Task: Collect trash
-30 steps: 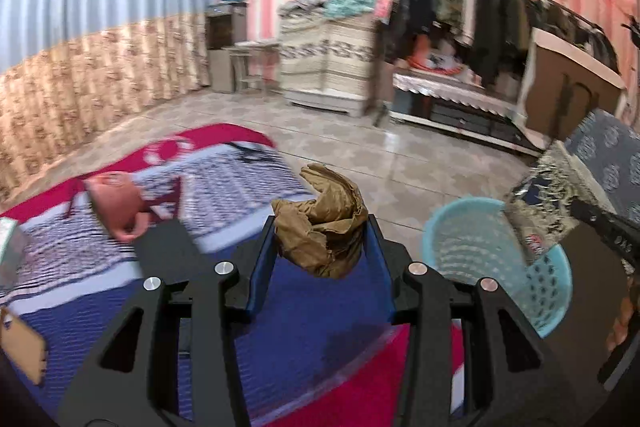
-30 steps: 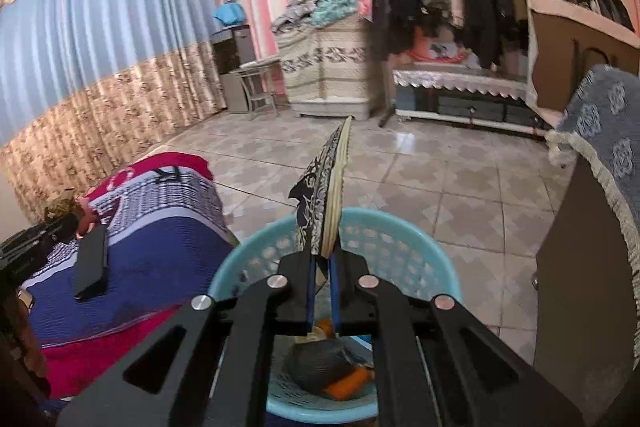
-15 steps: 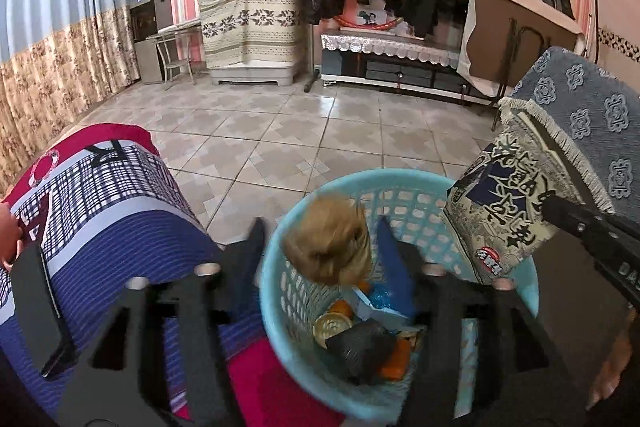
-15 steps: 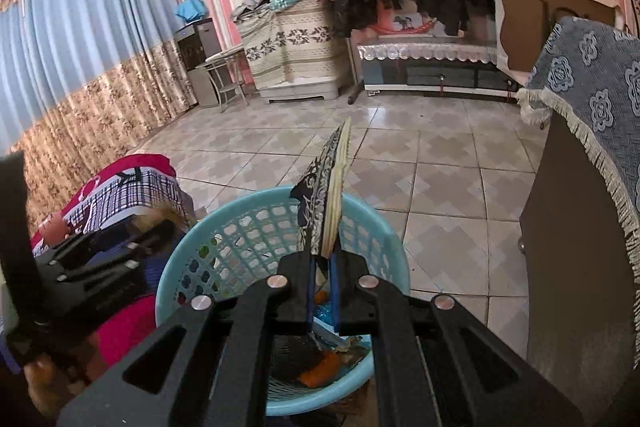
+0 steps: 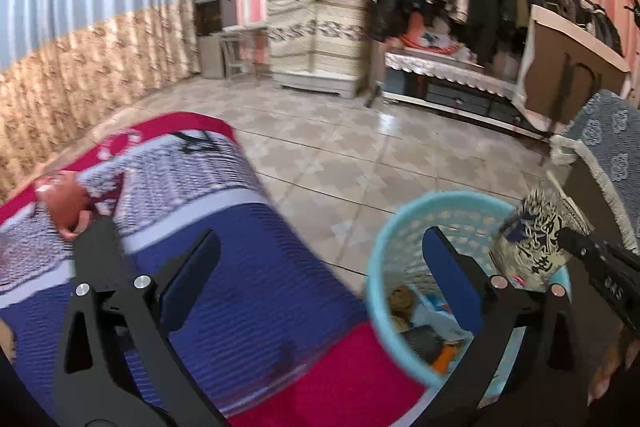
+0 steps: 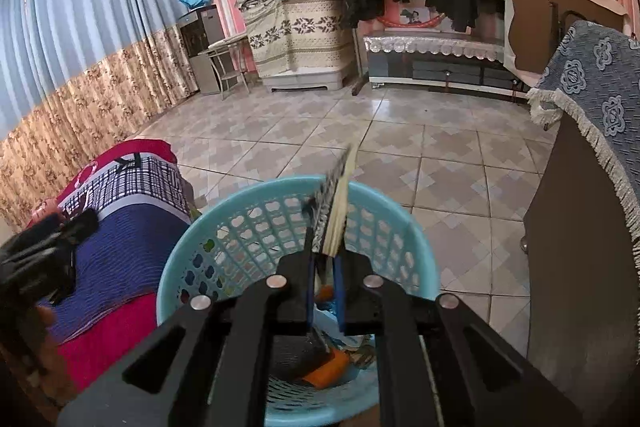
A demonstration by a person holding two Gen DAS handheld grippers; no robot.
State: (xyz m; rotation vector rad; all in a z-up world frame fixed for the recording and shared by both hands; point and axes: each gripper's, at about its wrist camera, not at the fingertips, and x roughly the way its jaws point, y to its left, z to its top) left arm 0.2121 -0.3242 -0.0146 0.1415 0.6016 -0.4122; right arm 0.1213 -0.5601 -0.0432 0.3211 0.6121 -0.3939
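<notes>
The round turquoise plastic lattice basket (image 6: 276, 223) sits on the tiled floor beside the blue-and-red blanketed bed (image 5: 240, 287), left tongs (image 5: 320, 267) just sprung wide and empty, right tongs (image 6: 325, 259) pinching a flat black-patterned wrapper (image 6: 334, 203) above its rim.

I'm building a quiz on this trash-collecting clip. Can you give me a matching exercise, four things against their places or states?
Things:
1. left gripper
2. right gripper
3. brown crumpled wad
4. black flat device

States:
A. lying on the striped blanket
B. pinching a flat printed packet over the basket
C. jaws wide, nothing between them, having just been opening
D. lying inside the blue basket

Pairs: 1-C, 2-B, 3-D, 4-A
</notes>
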